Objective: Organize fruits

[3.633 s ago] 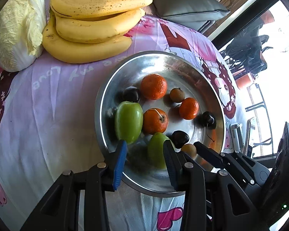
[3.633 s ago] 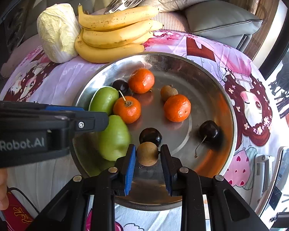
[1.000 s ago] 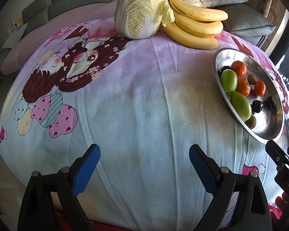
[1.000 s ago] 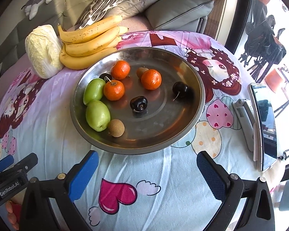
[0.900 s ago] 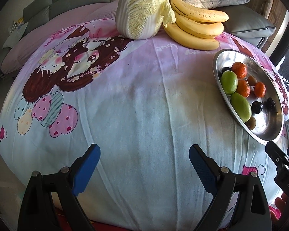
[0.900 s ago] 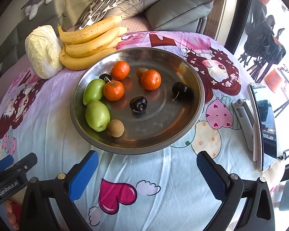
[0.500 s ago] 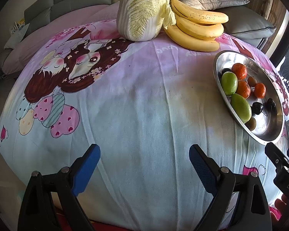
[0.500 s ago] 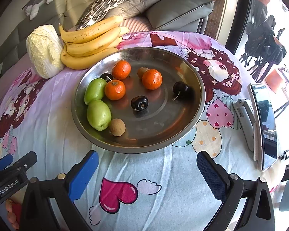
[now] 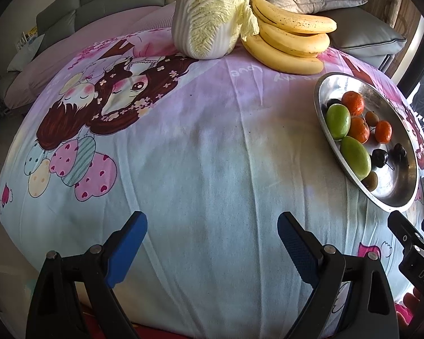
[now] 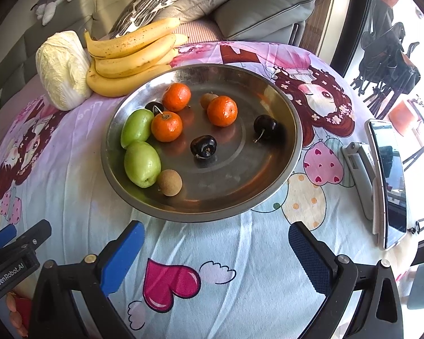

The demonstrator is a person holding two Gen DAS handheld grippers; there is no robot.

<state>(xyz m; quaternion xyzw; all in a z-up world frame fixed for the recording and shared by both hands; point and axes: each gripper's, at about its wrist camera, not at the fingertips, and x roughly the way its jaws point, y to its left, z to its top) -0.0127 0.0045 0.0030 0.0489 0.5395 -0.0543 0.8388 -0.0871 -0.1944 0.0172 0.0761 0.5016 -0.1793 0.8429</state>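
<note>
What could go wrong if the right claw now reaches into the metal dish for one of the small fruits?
Two risks, both judgements. The small round fruits lie loose in the round steel dish; the dark cherry with a stem could roll away from the closing right claw. The brown round fruit touches the lower green fruit, so a wide claw could knock both.

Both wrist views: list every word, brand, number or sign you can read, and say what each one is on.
"GenRobot.AI": white label on the left gripper, seen in the right wrist view.
"DAS", cut off by the frame edge: on the right gripper, seen in the left wrist view.
"Love", with more pale script beside it too faint to read: printed on the tablecloth, upside down to the camera.
Small lettering on the phone stand: too small to read.
</note>
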